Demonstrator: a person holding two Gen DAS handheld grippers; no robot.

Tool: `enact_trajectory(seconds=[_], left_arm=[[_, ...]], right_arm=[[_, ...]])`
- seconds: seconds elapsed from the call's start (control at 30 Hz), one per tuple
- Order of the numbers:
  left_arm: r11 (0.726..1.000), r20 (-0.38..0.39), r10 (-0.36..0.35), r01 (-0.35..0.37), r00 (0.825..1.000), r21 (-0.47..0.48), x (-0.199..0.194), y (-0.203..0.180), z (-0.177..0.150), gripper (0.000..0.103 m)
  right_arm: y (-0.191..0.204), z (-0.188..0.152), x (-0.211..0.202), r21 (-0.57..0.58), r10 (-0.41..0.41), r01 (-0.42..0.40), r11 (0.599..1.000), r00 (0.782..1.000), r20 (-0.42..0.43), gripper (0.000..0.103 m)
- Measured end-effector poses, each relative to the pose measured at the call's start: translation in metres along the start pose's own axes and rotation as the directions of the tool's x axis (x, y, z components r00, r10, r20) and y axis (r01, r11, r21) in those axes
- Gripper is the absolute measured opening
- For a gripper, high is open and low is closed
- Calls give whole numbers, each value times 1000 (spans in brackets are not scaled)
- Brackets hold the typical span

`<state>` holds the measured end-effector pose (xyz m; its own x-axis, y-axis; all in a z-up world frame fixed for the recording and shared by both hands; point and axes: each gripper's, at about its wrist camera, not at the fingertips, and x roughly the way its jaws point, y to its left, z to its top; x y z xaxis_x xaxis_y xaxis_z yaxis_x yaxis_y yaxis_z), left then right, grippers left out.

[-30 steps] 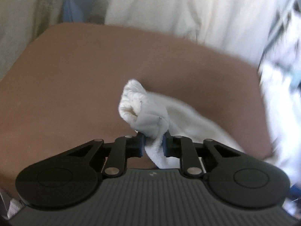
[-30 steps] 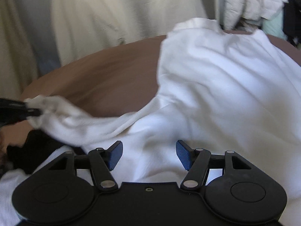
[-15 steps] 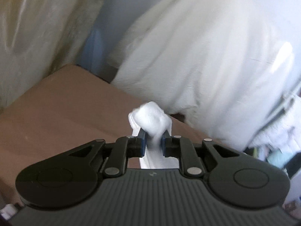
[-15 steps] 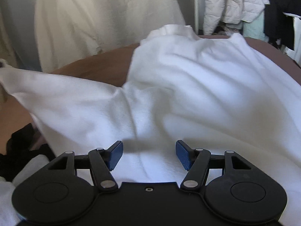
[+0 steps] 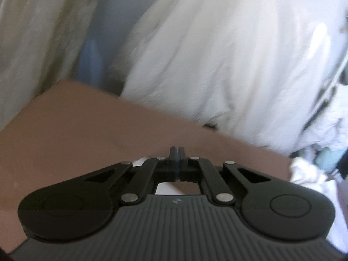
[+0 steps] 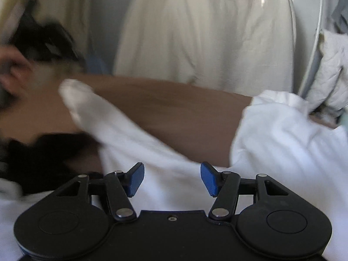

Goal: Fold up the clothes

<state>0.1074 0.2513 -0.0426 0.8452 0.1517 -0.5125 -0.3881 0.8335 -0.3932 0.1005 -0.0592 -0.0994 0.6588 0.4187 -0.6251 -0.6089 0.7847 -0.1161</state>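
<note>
— Two tongs, two different states. Nearest, the right gripper (image 6: 171, 178) hangs with its blue pads spread wide and nothing between them, right over the white garment (image 6: 282, 152).

— And the left gripper (image 5: 176, 152)?

— Pressed fully together, pad against pad. I see no cloth pinched there; only a sliver of white shows beneath its linkage.

— Where does the garment lie?

— Spread on the brown table (image 6: 174, 108), bulk to the right, one sleeve (image 6: 91, 108) stretched out leftward, its cuff blurred near a person's hand (image 6: 13, 74). A dark garment (image 6: 43, 152) sits by the table's left edge.

— How would it handle?

— Soft, light, limp, I'd judge; thick knit that drapes and bunches, no stiffness. It should sag from any single pinch. Best holds look like cuff, shoulder seam or hem, where fabric is doubled.

— Farther back?

— Pale cloth hangs behind the table, more clothes heaped at far right.
</note>
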Motion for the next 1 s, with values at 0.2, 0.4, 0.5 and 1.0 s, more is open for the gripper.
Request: enact_trajectory(seconds=[0.2, 0.4, 0.5, 1.0], left_arm=[[995, 7, -58, 57, 998, 83, 3, -26, 6, 3], [951, -99, 295, -283, 950, 123, 40, -16, -7, 8], [951, -32, 304, -301, 952, 69, 31, -9, 0, 11], [997, -496, -3, 43, 868, 70, 81, -38, -39, 53]], right_arm=[[17, 4, 33, -142, -34, 31, 989, 999, -21, 64], [-7, 12, 28, 70, -60, 55, 996, 995, 76, 8], [-46, 21, 21, 258, -122, 92, 962, 987, 103, 8], [-70, -7, 57, 287, -249, 270, 919, 963, -106, 8]])
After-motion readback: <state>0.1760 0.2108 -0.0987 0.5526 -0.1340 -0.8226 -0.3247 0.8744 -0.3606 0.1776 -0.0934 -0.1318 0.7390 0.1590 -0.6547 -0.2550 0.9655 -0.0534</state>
